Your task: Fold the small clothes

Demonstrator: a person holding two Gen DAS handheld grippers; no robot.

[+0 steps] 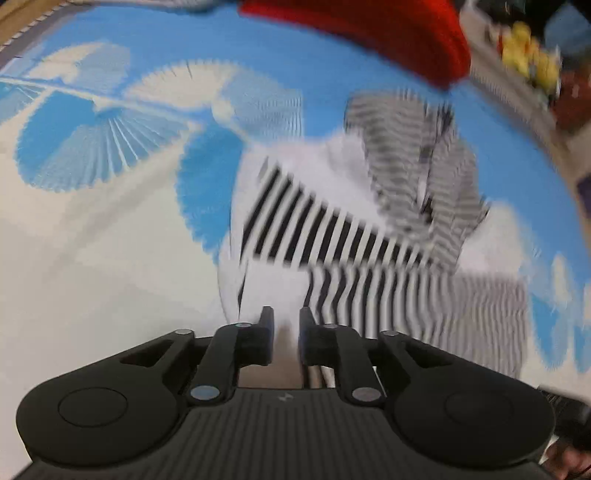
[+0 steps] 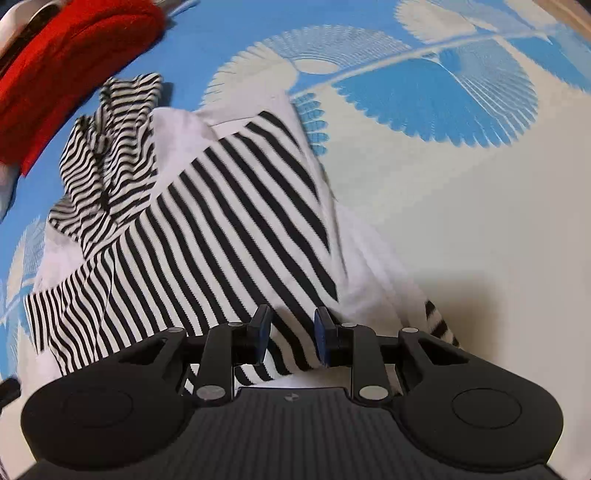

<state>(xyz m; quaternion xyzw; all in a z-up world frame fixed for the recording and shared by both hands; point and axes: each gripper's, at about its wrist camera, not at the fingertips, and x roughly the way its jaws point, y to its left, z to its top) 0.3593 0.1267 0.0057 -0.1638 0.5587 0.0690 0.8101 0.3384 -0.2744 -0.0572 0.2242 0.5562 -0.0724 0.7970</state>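
Observation:
A small black-and-white striped garment [image 2: 207, 221] with white parts lies crumpled on a blue and white patterned cloth [image 2: 461, 184]. It also shows, blurred, in the left wrist view [image 1: 351, 229]. My right gripper [image 2: 291, 332] is open just above the garment's near striped edge, with cloth showing between the fingers. My left gripper [image 1: 286, 332] is open with a narrow gap at the garment's white near edge; nothing shows in its grip.
A red garment [image 2: 55, 66] lies at the far edge of the cloth, also in the left wrist view [image 1: 388, 33]. Yellow objects [image 1: 532, 55] sit on a surface beyond the cloth at the upper right.

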